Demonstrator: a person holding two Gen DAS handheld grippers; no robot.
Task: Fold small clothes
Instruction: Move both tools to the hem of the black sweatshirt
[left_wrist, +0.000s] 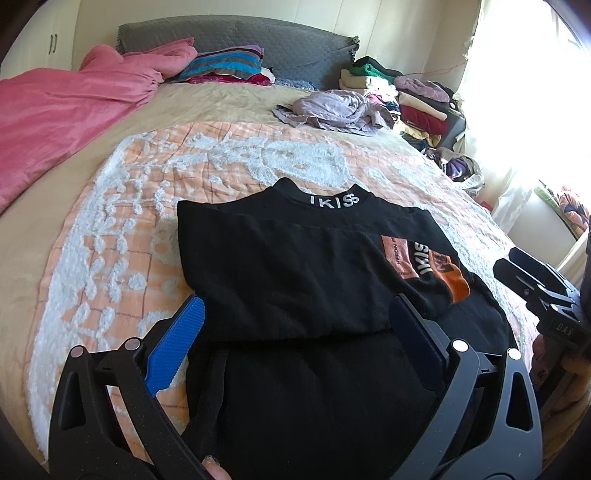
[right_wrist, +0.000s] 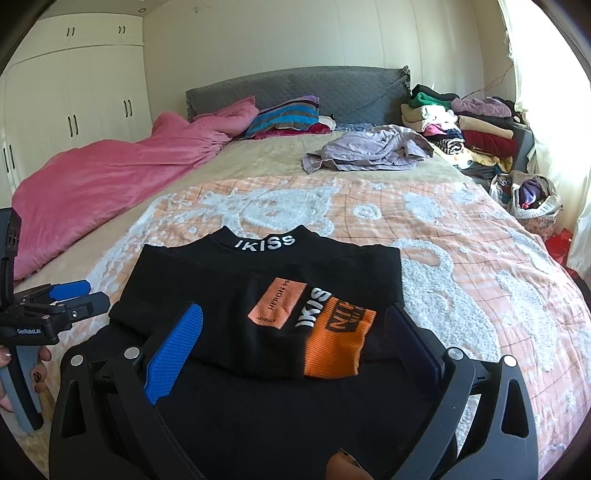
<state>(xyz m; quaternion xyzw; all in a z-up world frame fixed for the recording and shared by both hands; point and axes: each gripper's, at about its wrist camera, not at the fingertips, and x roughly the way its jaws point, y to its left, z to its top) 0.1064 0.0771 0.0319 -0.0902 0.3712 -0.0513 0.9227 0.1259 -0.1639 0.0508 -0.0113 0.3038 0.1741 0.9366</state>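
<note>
On the bed (right_wrist: 461, 258), over an orange-checked quilt (left_wrist: 122, 236) with raised, nubbly white tufting, lies one black top (left_wrist: 295, 280), soft knit, partly folded: its upper part forms a squarish panel with a stand-up collar (right_wrist: 266, 242) lettered in white, and one sleeve is laid across it, ending in a ribbed orange cuff (right_wrist: 336, 347) beside a flat orange patch. The garment's lower part runs out of sight beneath both cameras.

Two claws hover low above it. The left claw (left_wrist: 295, 332) is released, its jaws spread wide over the cloth with nothing gripped; one textured blue pad (left_wrist: 177, 347) shows clearly, the other is in shadow. The right claw (right_wrist: 295, 339) is likewise released, straddling the cuffed sleeve without pinching it. In each view the other claw is cut off at the frame edge.

Farther back lie a crumpled pink duvet (right_wrist: 110, 177), one striped pillow (right_wrist: 284, 114), a rumpled lilac garment (right_wrist: 369, 147) and a stack of folded clothes (right_wrist: 465, 125), too jumbled to count.
</note>
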